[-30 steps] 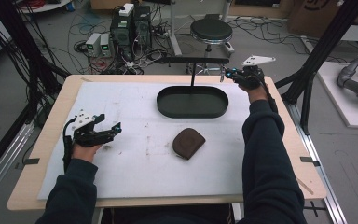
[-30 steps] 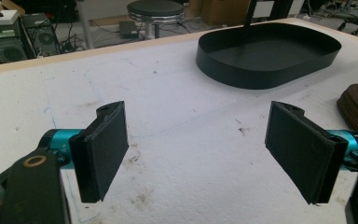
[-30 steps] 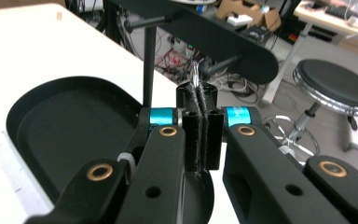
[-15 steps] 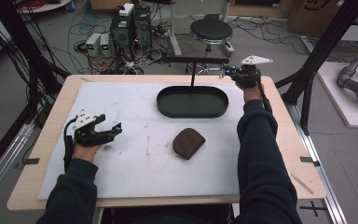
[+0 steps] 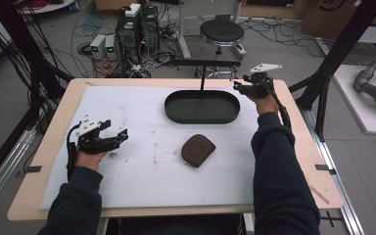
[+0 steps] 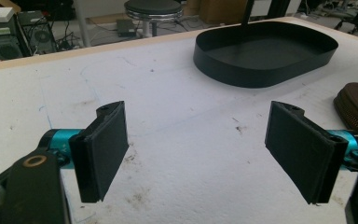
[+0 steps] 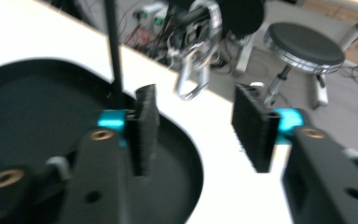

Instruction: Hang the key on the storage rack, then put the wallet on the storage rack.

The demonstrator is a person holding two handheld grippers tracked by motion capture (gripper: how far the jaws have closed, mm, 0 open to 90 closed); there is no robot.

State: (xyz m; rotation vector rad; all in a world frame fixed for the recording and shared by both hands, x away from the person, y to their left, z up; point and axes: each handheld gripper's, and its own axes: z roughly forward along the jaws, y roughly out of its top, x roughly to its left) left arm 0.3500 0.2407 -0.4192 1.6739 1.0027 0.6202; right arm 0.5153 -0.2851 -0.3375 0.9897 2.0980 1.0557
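My right gripper (image 7: 193, 128), jaws parted and empty, sits just below what looks like a blurred silver carabiner (image 7: 196, 70) hanging long-axis vertical, while my left gripper (image 6: 205, 154) rests unclenched too.

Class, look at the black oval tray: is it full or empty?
Empty. The black oval tray shows only its bare dark floor; the brown pouch lies outside, on the white mat.

The person wore dark navy sleeves (image 5: 279, 171), and each gripper (image 6: 196, 154) had black ribbed jaws on turquoise mounts, brass-coloured screws and a trailing black cable (image 5: 70, 156).
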